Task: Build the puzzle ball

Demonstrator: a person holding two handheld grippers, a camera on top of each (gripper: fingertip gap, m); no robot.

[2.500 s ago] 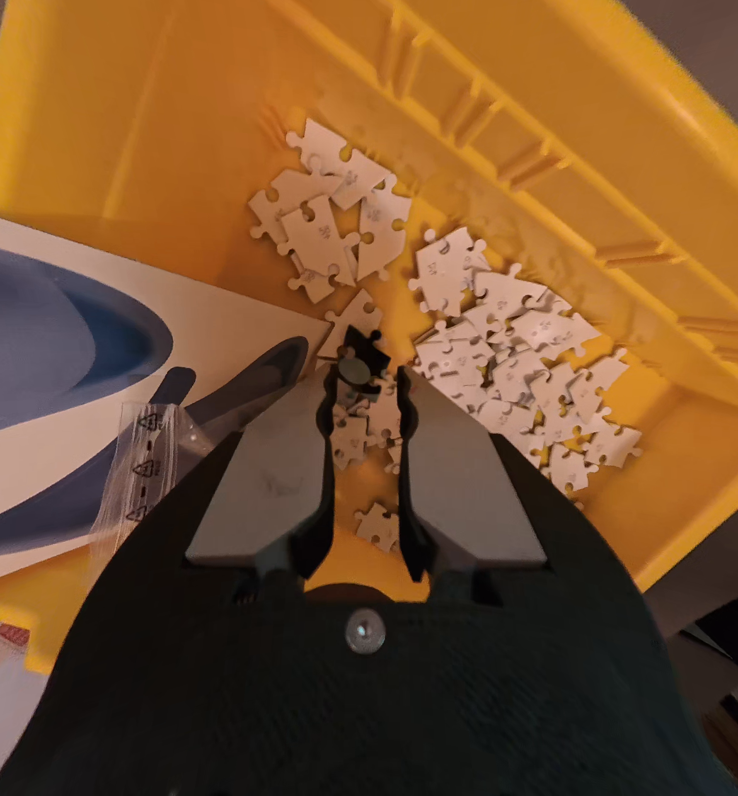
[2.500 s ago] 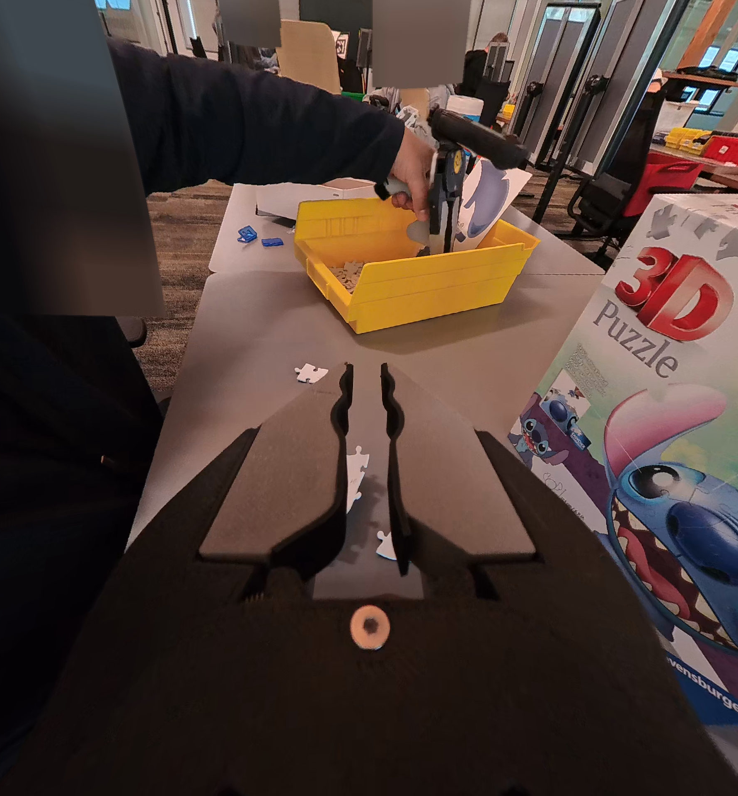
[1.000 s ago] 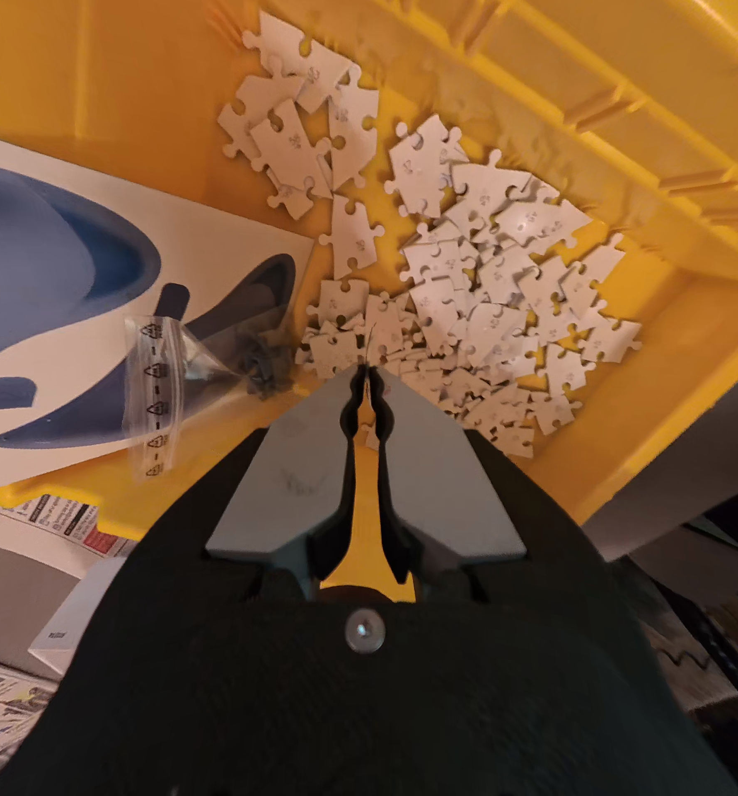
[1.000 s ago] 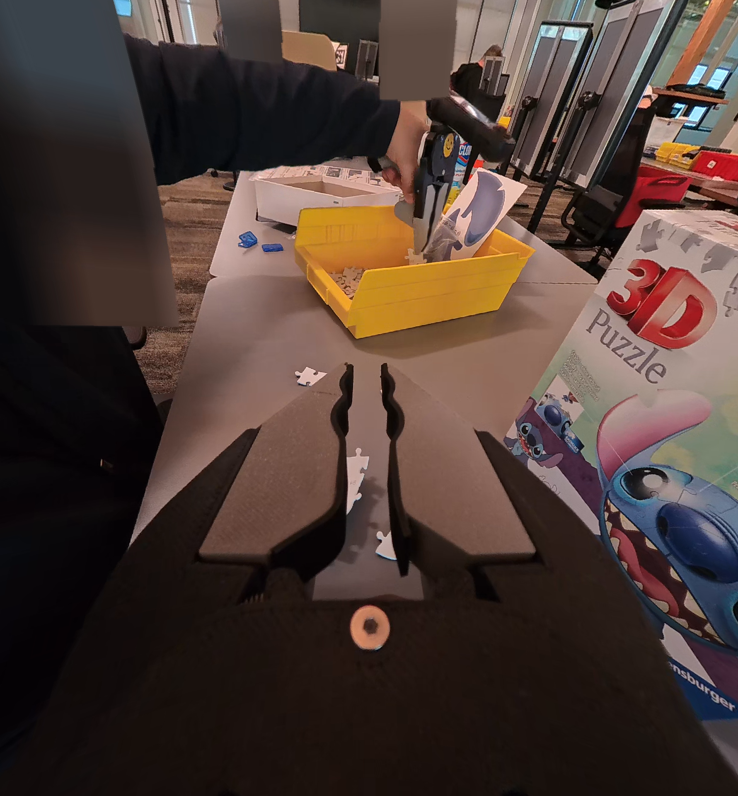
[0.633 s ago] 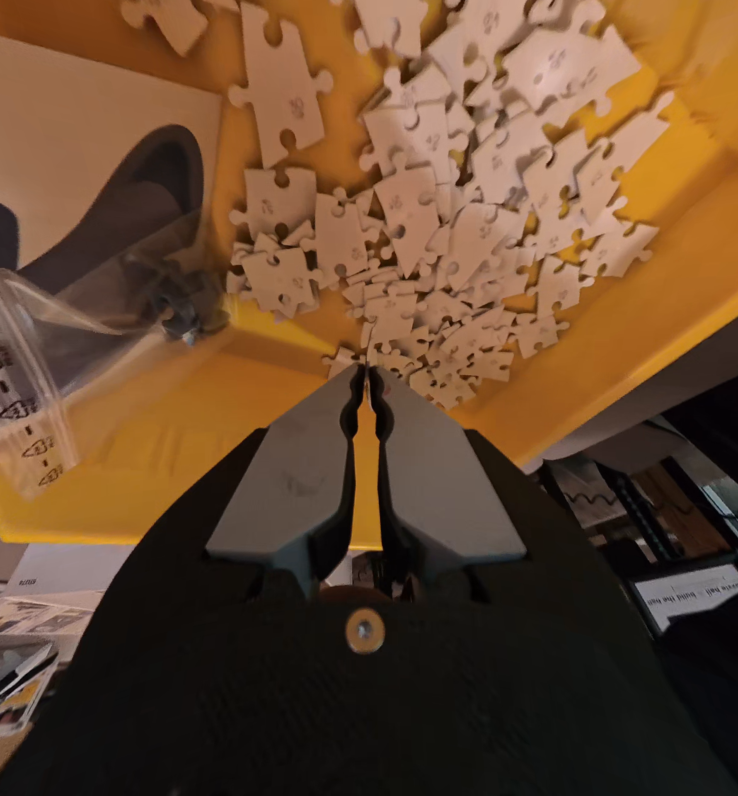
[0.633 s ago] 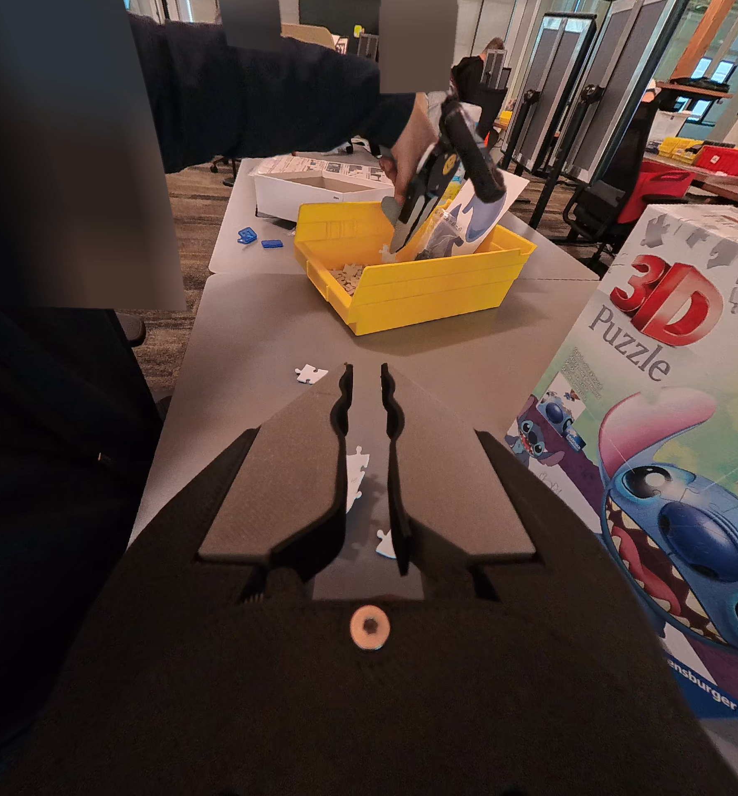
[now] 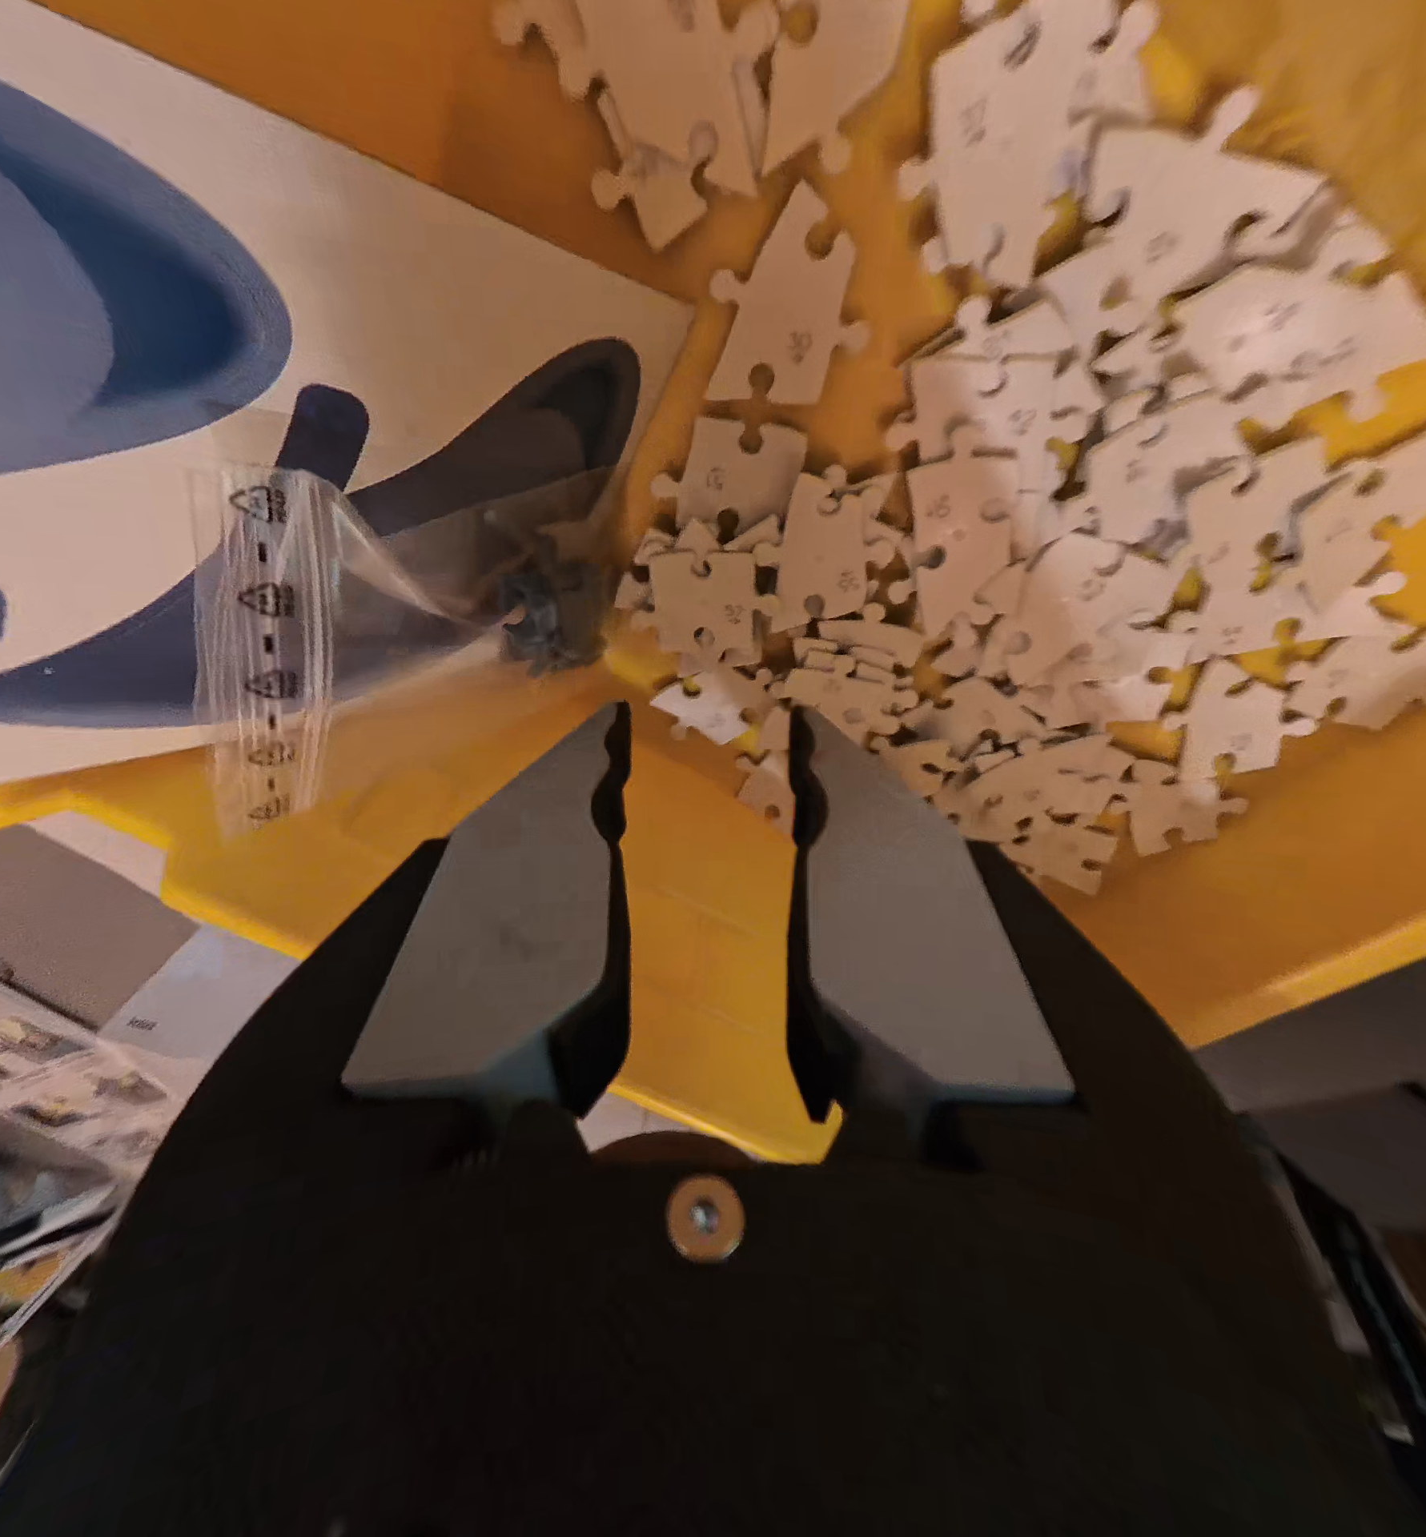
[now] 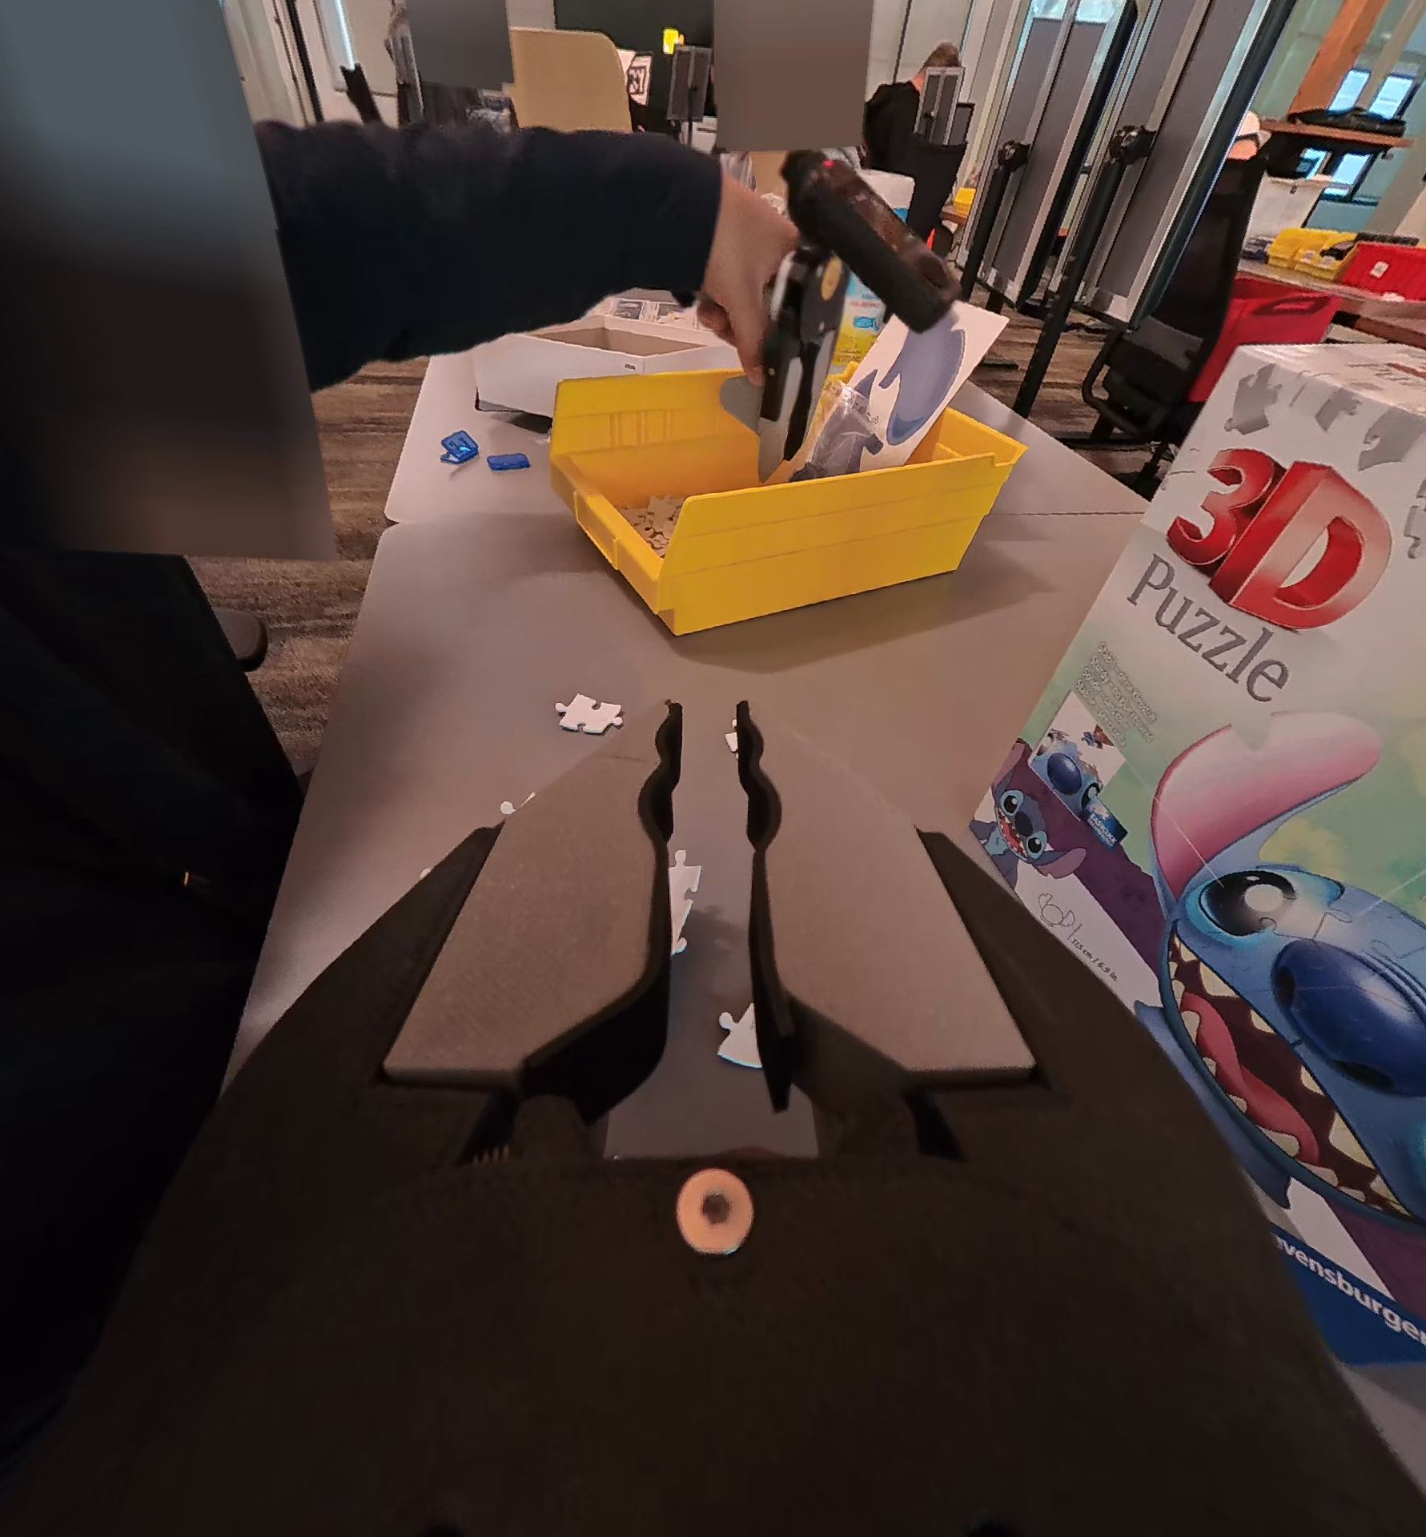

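Note:
A pile of pale puzzle pieces [image 7: 1067, 541] lies face down in the yellow bin [image 7: 693, 915]. My left gripper [image 7: 705, 724] is open over the near edge of the pile and holds nothing; one small piece [image 7: 763, 786] lies by its right finger. In the right wrist view a hand holds the left gripper [image 8: 776, 449] tip-down inside the bin [image 8: 817, 549]. My right gripper [image 8: 705, 715] hovers over the grey table [image 8: 476, 632], its jaws a narrow gap apart and empty. Three loose pieces [image 8: 589, 714] [image 8: 684, 898] [image 8: 738, 1040] lie on the table.
A white sheet with blue shapes [image 7: 193, 374] and a clear plastic bag [image 7: 277, 624] lean in the bin's left part. The tall puzzle box [image 8: 1275, 832] stands at my right. A white open box [image 8: 601, 358] and small blue items [image 8: 485, 453] lie behind the bin. About 45 centimeters separates my left fingertips from my right. My left gripper is the nearer one to the small piece [image 7: 763, 786]: about 6 centimeters, against 50 centimeters.
My left gripper was shut over the pile's edge and has now opened, shifting a little left in the bin. My right gripper has not moved.

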